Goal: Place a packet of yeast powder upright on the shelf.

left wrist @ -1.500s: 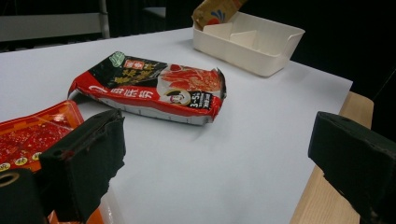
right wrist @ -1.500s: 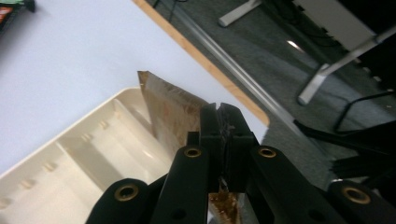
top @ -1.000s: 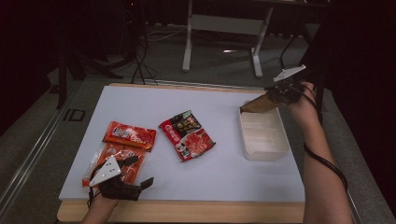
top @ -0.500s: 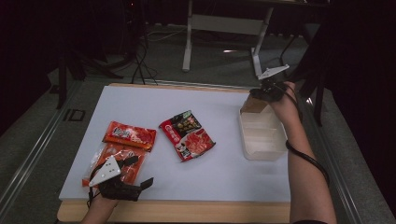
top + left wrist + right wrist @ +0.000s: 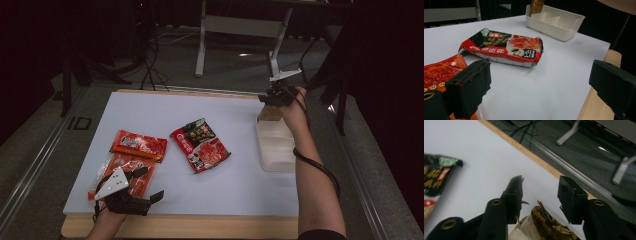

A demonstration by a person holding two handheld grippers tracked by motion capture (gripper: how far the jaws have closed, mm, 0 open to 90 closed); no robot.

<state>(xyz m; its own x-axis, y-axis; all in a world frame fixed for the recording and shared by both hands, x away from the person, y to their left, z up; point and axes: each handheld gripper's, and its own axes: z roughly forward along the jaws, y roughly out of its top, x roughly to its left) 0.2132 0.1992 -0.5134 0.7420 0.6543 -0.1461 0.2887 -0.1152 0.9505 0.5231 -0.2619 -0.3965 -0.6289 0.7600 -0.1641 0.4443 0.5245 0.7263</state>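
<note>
Near centre: red-and-black foil food pouch, lying flat on white tabletop.
Left: orange-red flat snack packet, just beside clear-wrapped red packet.

Brown-gold foil packet: crinkled, shiny, standing upright in the far end of the white bin, top edge ragged and poking above the rim; seen close in the right gripper view, below and between open jaws, untouched by either; seen in the left gripper view as a tall brown strip at the bin's back corner; bin cream-white, rectangular, divided inside, at the table's right edge.
</note>
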